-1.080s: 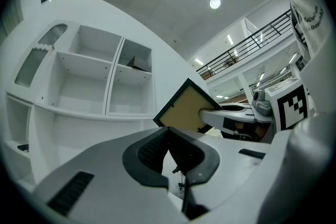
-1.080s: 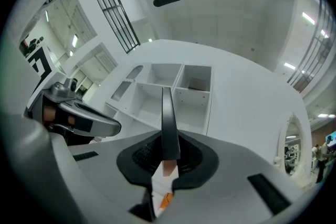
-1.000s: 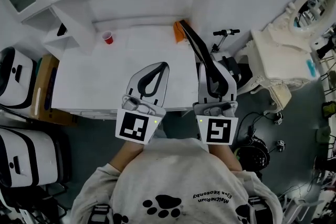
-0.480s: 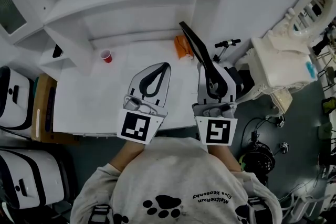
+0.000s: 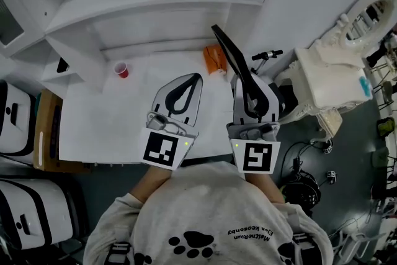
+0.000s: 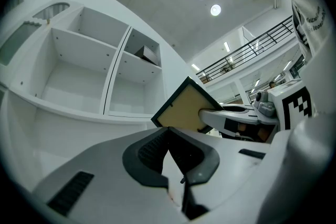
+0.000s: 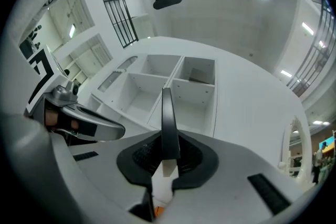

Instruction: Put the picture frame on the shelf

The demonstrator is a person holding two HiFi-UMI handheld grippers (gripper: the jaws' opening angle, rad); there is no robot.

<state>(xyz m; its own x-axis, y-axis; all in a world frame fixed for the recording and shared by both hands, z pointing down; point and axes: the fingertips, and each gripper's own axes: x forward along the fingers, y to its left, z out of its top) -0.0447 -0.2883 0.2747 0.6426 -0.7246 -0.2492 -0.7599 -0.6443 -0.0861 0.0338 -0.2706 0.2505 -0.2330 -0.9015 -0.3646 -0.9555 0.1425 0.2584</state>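
right tool (image 7: 168, 147) tight on black picture frame (image 7: 167, 107); left tool (image 6: 168, 131) pressed together, empty; sweatshirt (image 5: 205, 220) lettering unclear

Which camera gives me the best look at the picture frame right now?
The left gripper view: it shows the picture frame nearly face-on, tan backing inside a dark border, held by the right gripper. The right gripper view sees only its thin edge between the jaws. The head view shows a dark slanted strip.
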